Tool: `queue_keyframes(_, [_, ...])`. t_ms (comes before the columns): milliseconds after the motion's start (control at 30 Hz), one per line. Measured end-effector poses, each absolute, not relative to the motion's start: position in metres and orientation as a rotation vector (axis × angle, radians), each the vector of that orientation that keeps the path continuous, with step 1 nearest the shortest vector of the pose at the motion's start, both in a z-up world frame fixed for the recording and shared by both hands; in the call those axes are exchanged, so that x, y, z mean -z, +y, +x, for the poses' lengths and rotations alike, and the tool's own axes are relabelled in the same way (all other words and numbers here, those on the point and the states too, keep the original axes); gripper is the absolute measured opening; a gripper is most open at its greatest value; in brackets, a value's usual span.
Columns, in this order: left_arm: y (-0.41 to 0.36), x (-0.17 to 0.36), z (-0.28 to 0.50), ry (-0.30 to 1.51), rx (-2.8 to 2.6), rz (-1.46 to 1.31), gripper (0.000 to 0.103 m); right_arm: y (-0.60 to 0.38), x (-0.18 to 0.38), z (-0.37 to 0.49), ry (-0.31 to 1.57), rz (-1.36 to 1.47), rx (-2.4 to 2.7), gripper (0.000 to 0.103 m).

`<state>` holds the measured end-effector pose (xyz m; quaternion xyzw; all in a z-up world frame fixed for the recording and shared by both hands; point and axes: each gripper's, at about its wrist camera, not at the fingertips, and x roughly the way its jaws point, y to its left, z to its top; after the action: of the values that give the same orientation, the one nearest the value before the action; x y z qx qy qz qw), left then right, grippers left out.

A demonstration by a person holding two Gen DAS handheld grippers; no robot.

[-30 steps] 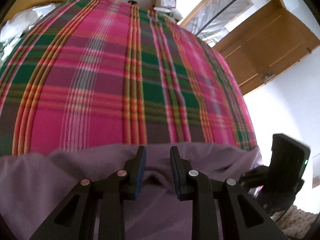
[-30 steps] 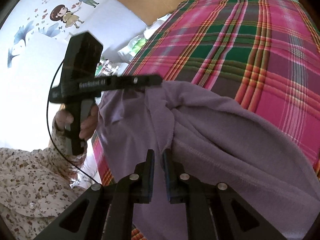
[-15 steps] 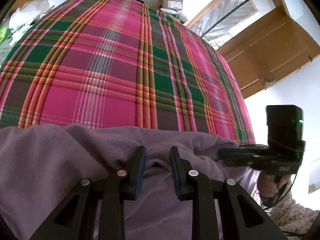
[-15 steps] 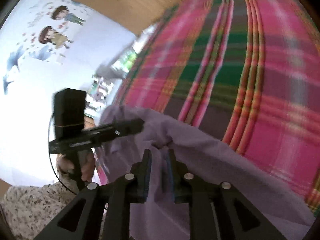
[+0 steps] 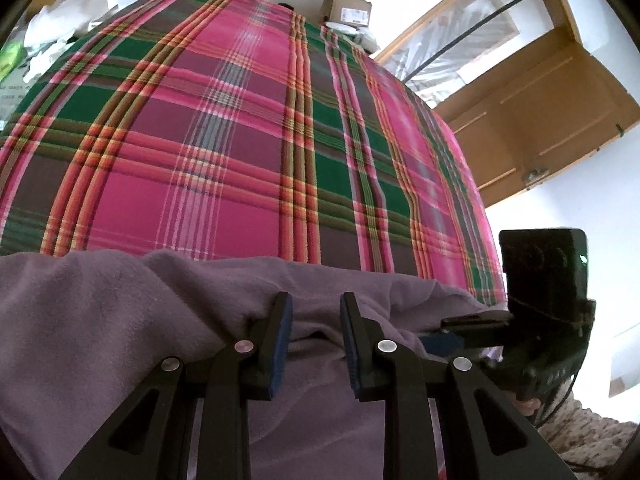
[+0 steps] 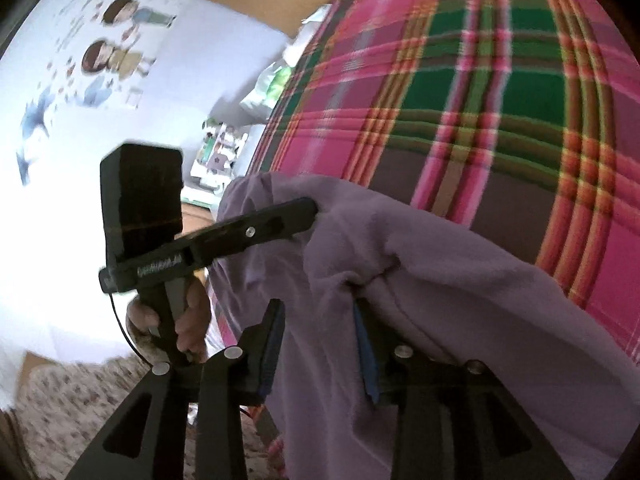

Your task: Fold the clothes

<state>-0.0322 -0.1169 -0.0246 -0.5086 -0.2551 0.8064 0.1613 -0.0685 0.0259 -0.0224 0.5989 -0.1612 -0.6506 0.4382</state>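
While both tools grip one edge, left gripper [image 5: 316,334] and right gripper [image 6: 318,344] hold the purple garment [image 5: 120,320], lower frame, above the plaid bedspread [image 5: 240,140], keeping the fabric taut for folding.

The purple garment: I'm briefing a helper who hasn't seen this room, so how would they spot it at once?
Find the bed with the pink and green plaid cover. At its near edge lies the purple garment, bunched up, with the left gripper and right gripper on it. It is the only plain, fuzzy cloth there, with no stripes or checks.
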Motion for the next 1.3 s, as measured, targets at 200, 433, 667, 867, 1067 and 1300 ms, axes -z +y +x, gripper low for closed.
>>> queue_keyframes(200, [-0.117,0.025,-0.033,-0.737,-2.298,-1.451,0.025,0.019,0.024,-0.07,-0.429,1.466,1.643,0.036])
queue_keyframes(433, [-0.117,0.026,-0.035,-0.754,-2.287,-1.447,0.025,0.025,0.026,-0.067,-0.472,1.456,1.649,0.036])
queue_keyframes(667, [-0.118,0.028,-0.036,-0.769,-2.279,-1.441,0.025,0.036,0.033,-0.079,-0.6,1.499,1.646,0.036])
queue_keyframes(867, [-0.119,0.028,-0.037,-0.774,-2.284,-1.435,0.025,0.026,0.027,-0.085,-0.622,1.439,1.682,0.041])
queue_keyframes(1067, [-0.121,0.024,-0.037,-0.775,-2.312,-1.4,0.025,0.043,0.014,-0.091,-0.7,1.31,1.781,0.041])
queue_keyframes(1300, [-0.119,0.025,-0.04,-0.765,-2.31,-1.404,0.025,0.055,0.009,-0.102,-0.718,1.332,1.81,0.041])
